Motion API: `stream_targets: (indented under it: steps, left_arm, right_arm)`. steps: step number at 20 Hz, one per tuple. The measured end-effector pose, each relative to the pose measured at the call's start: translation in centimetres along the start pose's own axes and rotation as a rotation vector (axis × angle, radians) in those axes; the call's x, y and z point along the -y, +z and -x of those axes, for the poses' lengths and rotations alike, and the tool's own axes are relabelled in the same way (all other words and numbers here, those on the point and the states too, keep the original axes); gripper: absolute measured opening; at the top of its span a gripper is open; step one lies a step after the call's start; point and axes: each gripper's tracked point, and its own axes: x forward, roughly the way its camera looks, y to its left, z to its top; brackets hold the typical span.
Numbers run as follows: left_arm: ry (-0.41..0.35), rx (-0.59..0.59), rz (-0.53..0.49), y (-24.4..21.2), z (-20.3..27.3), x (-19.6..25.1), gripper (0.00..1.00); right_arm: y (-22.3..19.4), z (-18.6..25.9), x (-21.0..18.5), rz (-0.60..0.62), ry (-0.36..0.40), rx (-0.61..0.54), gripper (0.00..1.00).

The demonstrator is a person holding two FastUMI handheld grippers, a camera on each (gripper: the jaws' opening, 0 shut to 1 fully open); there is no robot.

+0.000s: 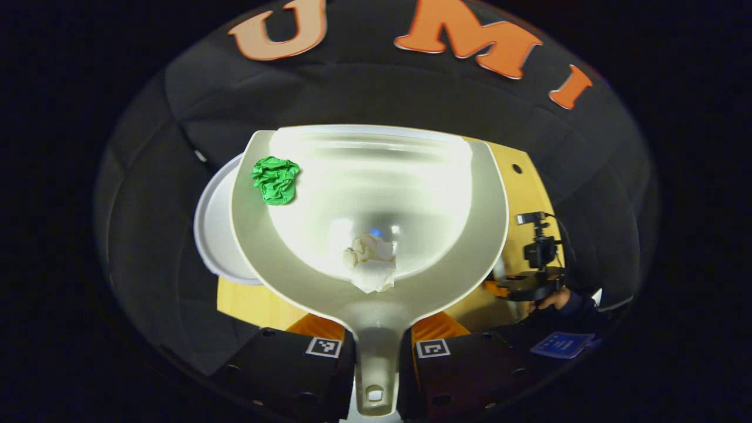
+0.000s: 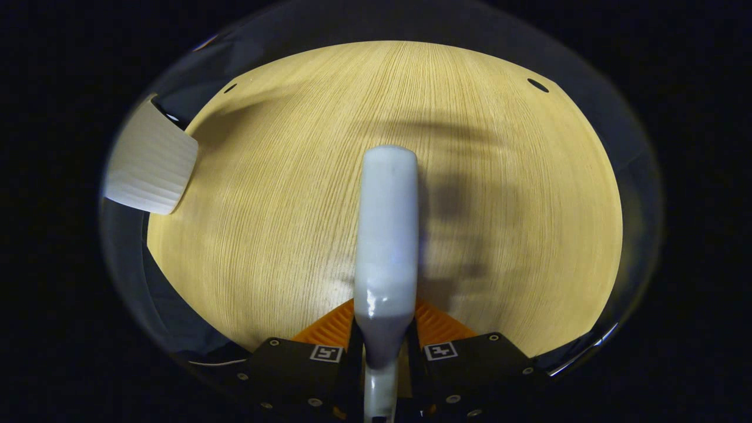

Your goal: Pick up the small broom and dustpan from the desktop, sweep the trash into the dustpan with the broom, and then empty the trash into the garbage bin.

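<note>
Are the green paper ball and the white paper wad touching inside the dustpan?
Apart. The left gripper view shows the green paper ball near the dustpan mouth and the white paper wad near the handle, with bare pan between them.

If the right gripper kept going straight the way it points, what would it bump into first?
Probably the wooden desktop. The right gripper is shut on the broom, which sticks out ahead, so the broom's far end would likely touch the wood first. How far off is unclear.
</note>
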Motion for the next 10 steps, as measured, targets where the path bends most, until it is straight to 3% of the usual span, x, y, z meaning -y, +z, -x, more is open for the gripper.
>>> stream_targets:
  steps: [1, 2, 4, 5, 6, 7, 8, 9, 10]
  left_arm:
    - [0.036, -0.01, 0.014, -0.2, 0.1, -1.5, 0.31]
    - [0.071, -0.021, 0.017, -0.4, 0.5, -3.0, 0.32]
    - [0.139, -0.035, 0.017, -0.4, 0.5, -4.3, 0.32]
    - [0.168, -0.034, 0.014, -0.2, 0.6, -5.0, 0.31]
    - [0.208, -0.044, -0.003, -0.4, 0.5, -5.9, 0.31]
    - [0.254, -0.053, -0.025, 0.1, 0.5, -7.0, 0.32]
    - [0.309, -0.068, -0.056, 0.8, 0.2, -7.4, 0.31]
    - [0.364, -0.084, -0.108, 1.4, 0.5, -7.5, 0.31]
    - [0.42, -0.091, -0.153, 2.0, 0.9, -7.6, 0.31]
  right_arm:
    - [-0.1, -0.1, 0.0, -0.007, -0.004, 0.0, 0.37]
    - [0.2, 0.0, -0.1, -0.017, 0.0, 0.004, 0.28]
    - [0.5, 0.3, -0.4, -0.039, 0.028, 0.013, 0.47]
    - [0.9, 0.3, -0.3, -0.043, 0.031, 0.014, 0.66]
    - [1.1, 0.3, -0.3, -0.042, 0.032, 0.019, 0.59]
    - [1.0, 0.2, -0.2, -0.038, 0.028, 0.019, 0.65]
    - [0.8, 0.2, -0.3, -0.035, 0.031, 0.015, 0.6]
    - [0.7, 0.4, -0.4, -0.032, 0.033, 0.014, 0.72]
    - [0.8, 0.5, -0.5, -0.033, 0.037, 0.017, 0.73]
